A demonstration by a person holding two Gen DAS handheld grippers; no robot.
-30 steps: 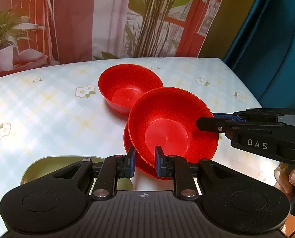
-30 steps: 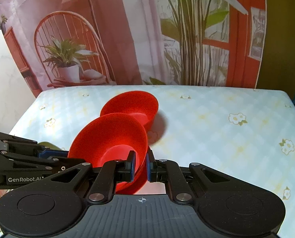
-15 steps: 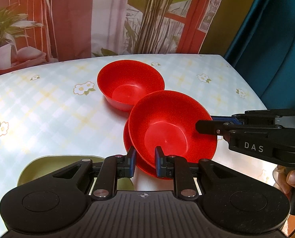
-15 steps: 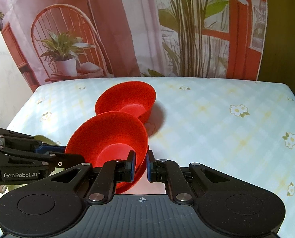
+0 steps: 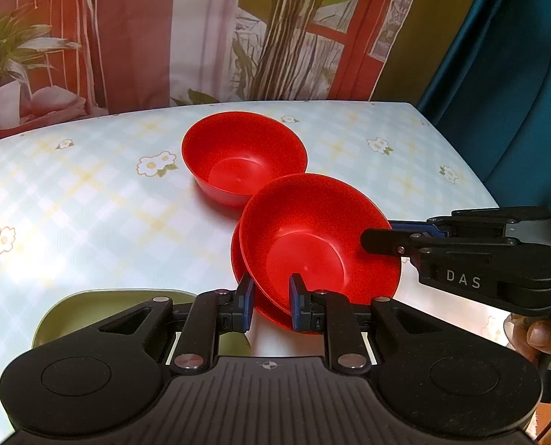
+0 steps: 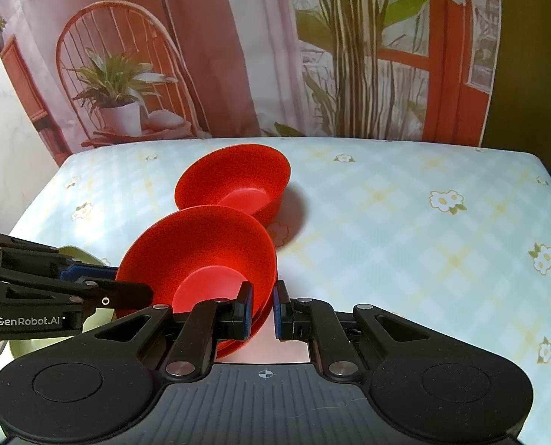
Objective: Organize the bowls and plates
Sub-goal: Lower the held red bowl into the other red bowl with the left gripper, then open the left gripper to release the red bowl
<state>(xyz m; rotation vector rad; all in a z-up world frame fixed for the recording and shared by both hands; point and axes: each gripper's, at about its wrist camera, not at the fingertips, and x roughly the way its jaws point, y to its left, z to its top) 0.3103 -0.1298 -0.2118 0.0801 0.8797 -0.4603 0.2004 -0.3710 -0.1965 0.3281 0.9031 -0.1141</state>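
Two red bowls sit nested as a stack, the upper one tilted; the stack also shows in the right wrist view. My left gripper is shut on the stack's near rim. My right gripper is shut on the opposite rim, and its fingers reach in from the right in the left wrist view. A single red bowl stands upright on the table just beyond the stack, close to or touching it; it also shows in the right wrist view.
An olive-green plate lies on the table under my left gripper; its edge shows in the right wrist view. The table has a pale floral checked cloth. A printed backdrop hangs behind it. A teal curtain hangs at the right.
Both grippers and the held stack have shifted slightly; the single bowl now sits a little further from the stack in view. The grips are unchanged.
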